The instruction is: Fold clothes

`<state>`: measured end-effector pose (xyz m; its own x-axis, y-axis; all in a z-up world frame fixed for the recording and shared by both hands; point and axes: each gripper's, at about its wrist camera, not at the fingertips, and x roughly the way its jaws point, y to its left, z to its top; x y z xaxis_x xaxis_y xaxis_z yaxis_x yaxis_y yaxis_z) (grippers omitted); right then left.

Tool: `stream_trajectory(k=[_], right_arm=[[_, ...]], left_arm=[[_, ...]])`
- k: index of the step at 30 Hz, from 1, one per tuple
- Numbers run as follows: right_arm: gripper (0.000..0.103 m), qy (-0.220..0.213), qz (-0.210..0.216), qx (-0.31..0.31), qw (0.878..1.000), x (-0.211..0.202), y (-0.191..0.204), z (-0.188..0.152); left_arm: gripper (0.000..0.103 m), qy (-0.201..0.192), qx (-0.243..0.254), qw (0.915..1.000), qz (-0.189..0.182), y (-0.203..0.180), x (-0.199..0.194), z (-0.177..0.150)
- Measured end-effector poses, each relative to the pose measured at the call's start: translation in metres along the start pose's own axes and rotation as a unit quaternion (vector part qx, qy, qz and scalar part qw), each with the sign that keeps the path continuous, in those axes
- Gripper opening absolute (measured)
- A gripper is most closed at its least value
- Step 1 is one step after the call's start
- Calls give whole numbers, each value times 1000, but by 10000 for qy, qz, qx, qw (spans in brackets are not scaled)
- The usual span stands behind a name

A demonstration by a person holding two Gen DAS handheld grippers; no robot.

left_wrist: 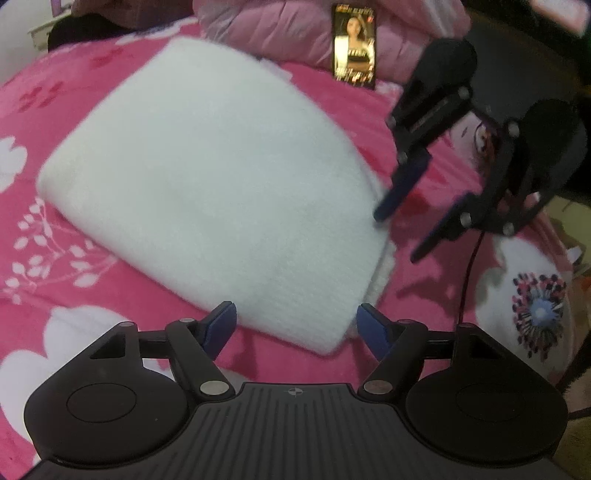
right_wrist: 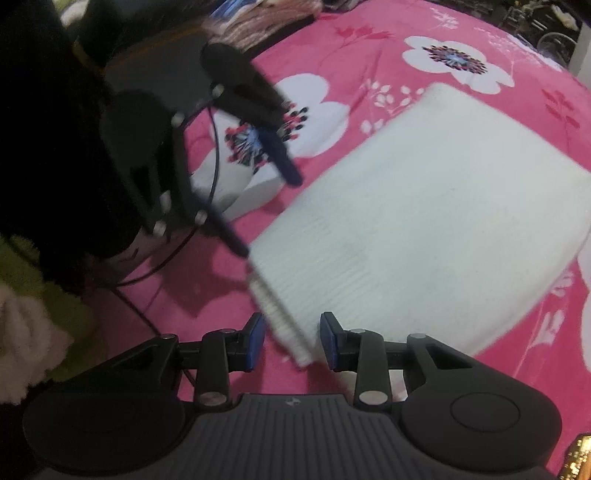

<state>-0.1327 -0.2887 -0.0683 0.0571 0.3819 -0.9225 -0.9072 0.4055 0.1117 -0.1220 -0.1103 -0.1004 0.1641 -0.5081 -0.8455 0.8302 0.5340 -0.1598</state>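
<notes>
A folded white knit garment (left_wrist: 207, 177) lies flat on a pink floral blanket (left_wrist: 55, 110). My left gripper (left_wrist: 295, 314) is open at the garment's near edge, its blue pads (left_wrist: 221, 325) spread wide on either side of that edge and pressing nothing. In the right wrist view the left gripper (right_wrist: 269, 217) hangs by the garment's (right_wrist: 443, 221) left corner. My right gripper (right_wrist: 293, 341) straddles the ribbed near corner with a small gap at each pad (right_wrist: 255, 341), so it is open. From the left wrist view, the right gripper (left_wrist: 399, 236) sits at the garment's right edge.
Pink bedding (left_wrist: 295, 29) and a small picture card (left_wrist: 354, 44) lie beyond the garment. A black cable (left_wrist: 469, 266) trails from the right gripper. Yellow-green and cream fuzzy fabric (right_wrist: 33, 306) shows at the left. The floral blanket (right_wrist: 461, 55) spreads around the garment.
</notes>
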Motion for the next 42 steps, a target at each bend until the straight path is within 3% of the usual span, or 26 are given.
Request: stream_trajectory(k=[3,11,15,20,25,32,42], right_arm=[[35,-1,-285,-113,9995,-10,4,0],[35,-570,-694,829,9925,-39,-36,3],[35,-600,-857,1217,9870,-36,-54,7],[35,-650,-862,1491,9829,-29,-66,14],[35,-433,-998,1425,9838,-13,-67,16],[34,-348,-1099,1406,9833,-10,-66,20],[34,-241,-1360,1126,9840,-9,-58,20]], left_arm=[[73,-113,-97,9999,58,9,-5,6],[75,-294,-797,9959,300,35,4,23],[77,-402,-1524,9846,755,49,12,34],[92,-134,-2206,9688,1120,66,28,45],[103,-99,-2218,9631,1521,56,32,42],[103,-59,-2558,9510,1736,55,32,42],[103,7,-2452,9469,2079,44,33,48]])
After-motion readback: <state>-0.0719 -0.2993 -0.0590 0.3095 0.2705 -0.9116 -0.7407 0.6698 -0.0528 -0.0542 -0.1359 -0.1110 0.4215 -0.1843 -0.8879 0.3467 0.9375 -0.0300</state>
